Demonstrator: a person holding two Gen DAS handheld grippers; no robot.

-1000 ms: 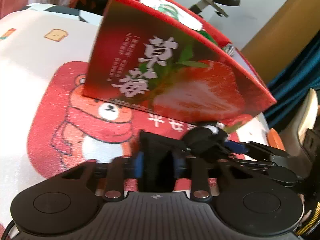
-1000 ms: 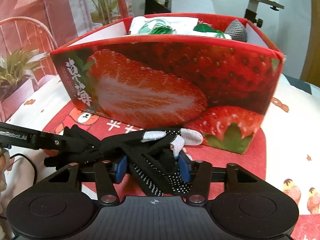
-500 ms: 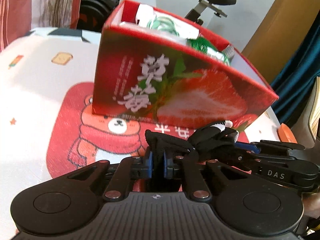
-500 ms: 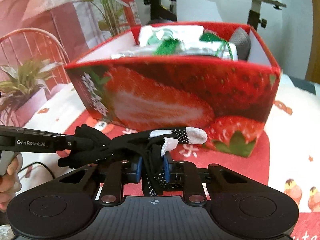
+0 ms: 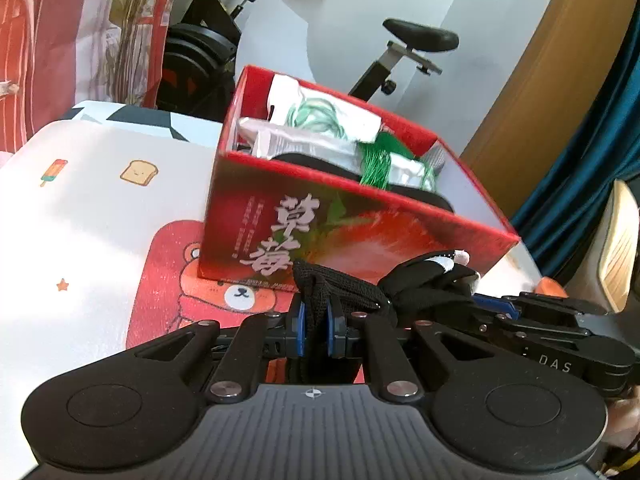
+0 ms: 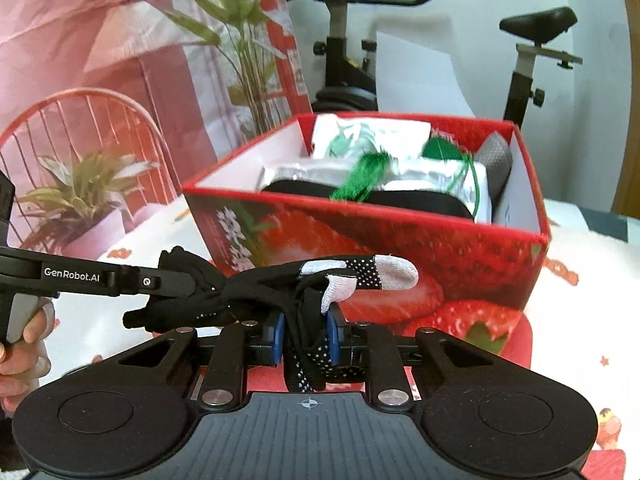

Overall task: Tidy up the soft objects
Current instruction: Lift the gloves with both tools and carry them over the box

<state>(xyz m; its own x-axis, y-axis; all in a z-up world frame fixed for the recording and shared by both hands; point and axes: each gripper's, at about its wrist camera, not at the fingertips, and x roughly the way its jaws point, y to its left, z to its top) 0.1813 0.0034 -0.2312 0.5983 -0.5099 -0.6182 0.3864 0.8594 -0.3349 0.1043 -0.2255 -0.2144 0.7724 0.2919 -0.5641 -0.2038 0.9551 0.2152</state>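
Note:
A black glove (image 5: 352, 292) with white grip dots and grey fingertips (image 6: 394, 272) hangs stretched between both grippers, lifted off the mat in front of the red strawberry box (image 5: 360, 232). My left gripper (image 5: 316, 320) is shut on the glove's cuff end. My right gripper (image 6: 306, 332) is shut on its finger end. Each gripper shows in the other's view: the right gripper (image 5: 496, 308) comes in from the right, the left gripper (image 6: 172, 284) from the left. The box (image 6: 400, 236) is open on top.
Inside the box lie white and silver packets (image 6: 372, 140) with green print, a black pouch (image 6: 312, 190) and a grey item (image 6: 496, 156). A red bear mat (image 5: 180, 280) covers the white tablecloth. An exercise bike (image 6: 532, 56) stands behind. A person's hand (image 6: 24, 340) holds the left gripper.
Both grippers have risen with the glove, so the box's inside now shows. The right jaws closed from wide onto the glove; the left jaws tightened on it.

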